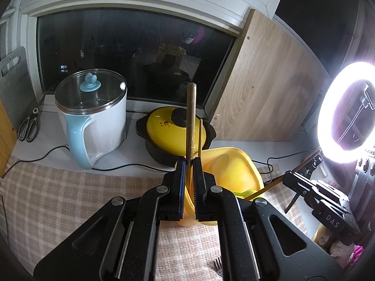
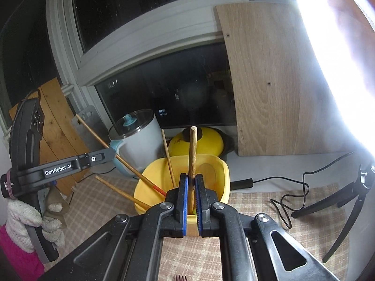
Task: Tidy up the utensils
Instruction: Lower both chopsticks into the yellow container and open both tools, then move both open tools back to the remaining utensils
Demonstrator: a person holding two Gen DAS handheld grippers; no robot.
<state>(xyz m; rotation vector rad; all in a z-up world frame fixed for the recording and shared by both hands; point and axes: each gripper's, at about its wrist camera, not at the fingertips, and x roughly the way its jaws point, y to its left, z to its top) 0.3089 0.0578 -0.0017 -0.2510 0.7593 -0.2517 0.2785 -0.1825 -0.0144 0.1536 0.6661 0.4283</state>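
Reading "GenRobot.AI" on left tongs (image 2: 110,155), "DAS" on right tongs (image 1: 287,175)

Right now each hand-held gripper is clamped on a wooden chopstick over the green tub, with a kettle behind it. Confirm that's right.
Wrong on one point: the tub is yellow, not green, as the right wrist view shows. The left hand-held gripper and right hand-held gripper are each clamped on a wooden chopstick, and the kettle stands behind.

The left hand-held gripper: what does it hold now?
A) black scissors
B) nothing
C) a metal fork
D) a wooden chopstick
D: in the left wrist view, the left hand-held gripper is closed on a wooden chopstick that stands upright between its pads.
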